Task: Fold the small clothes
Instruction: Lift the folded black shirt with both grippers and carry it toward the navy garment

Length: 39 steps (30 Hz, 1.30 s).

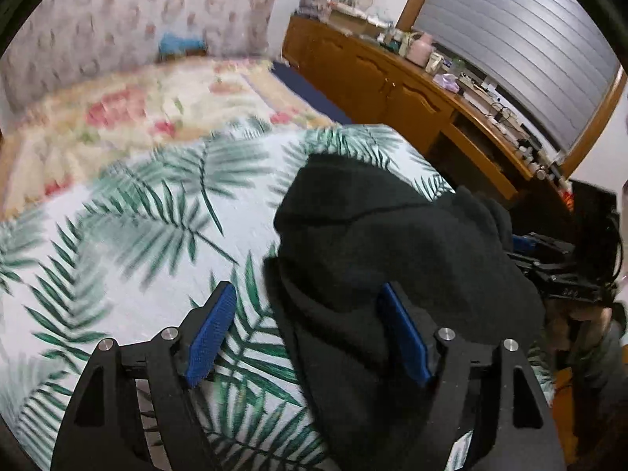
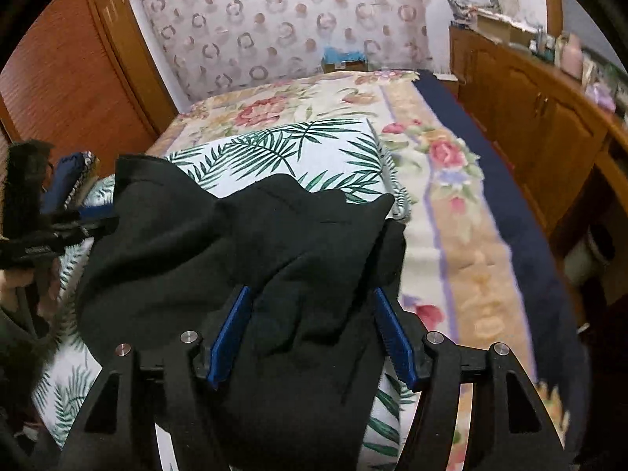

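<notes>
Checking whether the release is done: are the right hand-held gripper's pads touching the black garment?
Cannot tell. In the right wrist view the black garment lies between the open right hand-held gripper pads, but no clear gap shows.

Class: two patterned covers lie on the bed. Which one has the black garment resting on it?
The palm-leaf cover, white with green fronds, carries the black garment. The other, the floral cover with pink roses, lies beneath and beyond it, with no clothing on it.

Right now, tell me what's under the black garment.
The black garment lies on the palm-leaf cloth, which lies over the floral bedspread. Whatever lies directly beneath its bunched folds is covered.
</notes>
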Tool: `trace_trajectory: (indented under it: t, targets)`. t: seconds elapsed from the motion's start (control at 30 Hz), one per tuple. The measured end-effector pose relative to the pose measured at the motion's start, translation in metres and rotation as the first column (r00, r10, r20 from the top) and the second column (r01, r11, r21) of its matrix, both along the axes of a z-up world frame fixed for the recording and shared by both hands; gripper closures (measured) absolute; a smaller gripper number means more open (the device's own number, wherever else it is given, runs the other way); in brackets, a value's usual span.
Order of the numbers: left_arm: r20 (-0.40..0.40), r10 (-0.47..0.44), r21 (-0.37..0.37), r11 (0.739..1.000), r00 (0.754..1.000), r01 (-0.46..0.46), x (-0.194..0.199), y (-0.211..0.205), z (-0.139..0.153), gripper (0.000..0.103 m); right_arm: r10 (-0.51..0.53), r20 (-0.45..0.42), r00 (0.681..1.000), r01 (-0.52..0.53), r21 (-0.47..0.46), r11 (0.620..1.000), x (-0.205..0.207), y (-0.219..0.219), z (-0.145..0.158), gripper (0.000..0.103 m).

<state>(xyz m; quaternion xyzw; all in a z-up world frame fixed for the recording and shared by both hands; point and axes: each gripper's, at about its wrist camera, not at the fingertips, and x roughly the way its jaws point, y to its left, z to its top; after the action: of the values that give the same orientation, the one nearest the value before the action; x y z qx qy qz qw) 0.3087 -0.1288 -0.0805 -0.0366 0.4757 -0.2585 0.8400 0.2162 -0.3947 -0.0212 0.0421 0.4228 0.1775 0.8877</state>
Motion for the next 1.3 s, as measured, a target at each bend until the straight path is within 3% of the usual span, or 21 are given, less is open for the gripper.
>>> trace_trajectory:
  t: [0.2,0.23,0.27,0.3,0.37,0.43,0.5,0.57,0.77,0.97,1.13,1.3]
  targets:
    - [0.025,-0.017,0.024,1.000,1.000,0.016,-0.003,-0.009,0.001,0.026,0.031,0.010,0.999,-0.031,0.023,0.999,0.000,-0.013,-0.001,0.037]
    - [0.029,-0.027,0.025,0.999,0.999,0.026,-0.005,-0.012,0.001,0.029,0.038,0.013,0.999,-0.038,0.025,0.999,0.000,-0.014,-0.002,0.041]
    - [0.029,-0.042,0.020,0.999,0.999,0.041,-0.005,-0.014,0.001,0.034,0.048,0.014,0.999,-0.049,0.034,0.998,-0.003,-0.013,-0.001,0.044]
    - [0.028,-0.055,0.016,0.998,0.998,0.055,-0.006,-0.016,0.001,0.045,0.057,0.013,0.998,-0.058,0.046,0.997,-0.004,-0.011,-0.002,0.049]
    - [0.036,-0.068,0.030,0.997,0.997,0.067,-0.007,-0.019,0.001,0.052,0.067,0.014,0.998,-0.067,0.050,0.996,-0.005,-0.010,-0.003,0.054]
    - [0.031,-0.072,0.028,0.997,0.997,0.071,-0.006,-0.018,0.003,0.077,0.080,0.020,0.997,-0.082,0.070,0.994,-0.006,-0.009,-0.004,0.069]
    - [0.029,-0.082,0.007,0.997,0.996,0.082,-0.008,-0.017,0.005,0.086,0.084,0.036,0.996,-0.087,0.082,0.993,-0.010,-0.008,-0.003,0.082]
    - [0.061,-0.089,0.012,0.996,0.994,0.088,-0.014,-0.017,0.012,0.088,0.077,0.057,0.995,-0.081,0.070,0.994,-0.015,-0.007,-0.002,0.085]
    - [0.167,-0.059,-0.077,0.994,0.984,0.072,-0.044,0.001,0.055,0.089,0.058,0.159,0.986,-0.072,0.085,0.994,-0.034,-0.007,0.019,0.088]
    - [0.276,0.019,-0.124,0.992,0.961,0.016,-0.074,0.031,0.096,0.090,0.103,0.254,0.962,-0.122,0.059,0.991,-0.045,0.015,0.048,0.089]
    - [0.352,0.119,-0.134,0.988,0.928,-0.076,-0.093,0.079,0.121,0.090,0.198,0.311,0.929,-0.214,0.016,0.977,-0.036,0.058,0.070,0.089]
    - [0.413,0.254,-0.133,0.967,0.875,-0.218,-0.117,0.144,0.137,0.090,0.337,0.351,0.874,-0.338,-0.059,0.939,-0.016,0.125,0.093,0.089]
